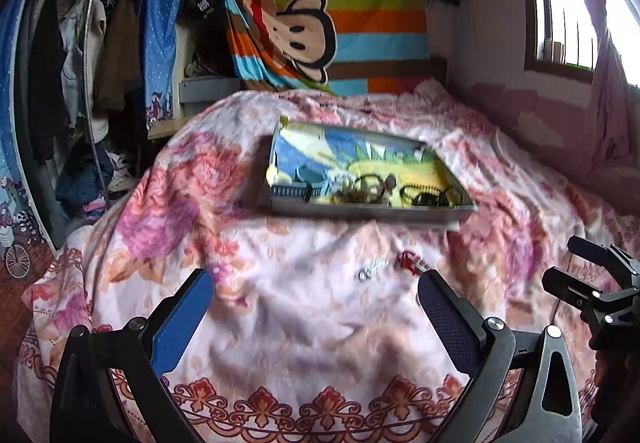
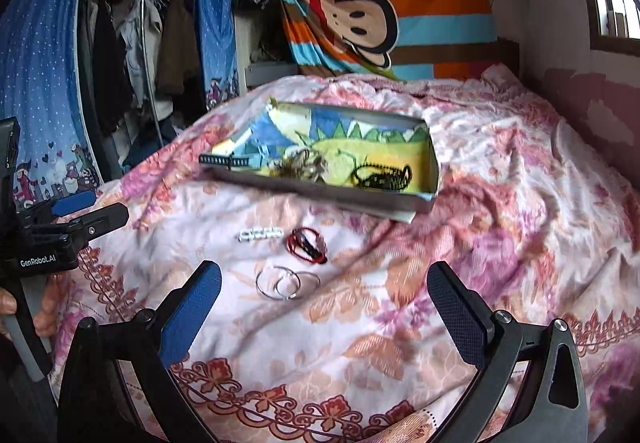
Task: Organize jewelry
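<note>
Right gripper (image 2: 324, 299): jaws spread wide, holding nothing
Left gripper (image 1: 316, 299): jaws spread wide, holding nothing
Hoop earrings (image 2: 287, 283): nearest on bedspread (image 2: 500, 243); thin, light, likely slippery; pinch across wire
Red bracelet (image 2: 307, 240): beyond hoops; limp, grip bunched cord
White clip (image 2: 261, 233): beside bracelet; stiff
Box (image 2: 404, 205): mid-bed, holds dark chains

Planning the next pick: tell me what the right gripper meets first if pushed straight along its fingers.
Probably the thin silver hoops lying on the floral bedspread, centred ahead of the open right gripper. The red-and-black bracelet lies just beyond. Depth is uncertain.
</note>
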{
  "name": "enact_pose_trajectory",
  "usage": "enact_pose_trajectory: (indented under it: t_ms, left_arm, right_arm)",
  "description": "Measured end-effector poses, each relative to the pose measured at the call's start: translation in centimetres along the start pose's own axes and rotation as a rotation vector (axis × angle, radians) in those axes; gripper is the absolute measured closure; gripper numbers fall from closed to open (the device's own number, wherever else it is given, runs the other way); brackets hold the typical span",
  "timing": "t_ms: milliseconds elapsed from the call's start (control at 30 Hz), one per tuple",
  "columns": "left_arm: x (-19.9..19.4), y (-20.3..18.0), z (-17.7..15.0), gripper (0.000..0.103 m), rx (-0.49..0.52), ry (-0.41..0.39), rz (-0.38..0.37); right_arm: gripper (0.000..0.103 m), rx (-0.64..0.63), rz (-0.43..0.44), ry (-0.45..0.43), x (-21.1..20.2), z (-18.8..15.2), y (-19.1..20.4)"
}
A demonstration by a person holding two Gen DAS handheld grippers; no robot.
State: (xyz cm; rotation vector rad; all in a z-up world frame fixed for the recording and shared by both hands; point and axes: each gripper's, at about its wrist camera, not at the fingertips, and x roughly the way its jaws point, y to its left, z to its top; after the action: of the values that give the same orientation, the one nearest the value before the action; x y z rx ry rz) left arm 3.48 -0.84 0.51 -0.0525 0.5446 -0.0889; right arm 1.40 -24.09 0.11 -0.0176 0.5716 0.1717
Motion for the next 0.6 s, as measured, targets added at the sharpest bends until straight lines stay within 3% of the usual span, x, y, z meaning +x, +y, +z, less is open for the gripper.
enact_pose_trajectory:
  t_ms: [200, 600]
  left_arm:
    - [1.7, 0.1, -0.4, 0.0, -0.002, 0.063, 0.034]
    - [2.5, -0.2, -0.4, 0.0, 0.037, 0.078, 0.062]
  right_arm:
    - [0.002, 0.001, -0.014, 0.055, 1.6, -0.7, 0.0]
    - [0.002, -0.003, -0.017, 0.102, 2.9, -1.3, 0.1]
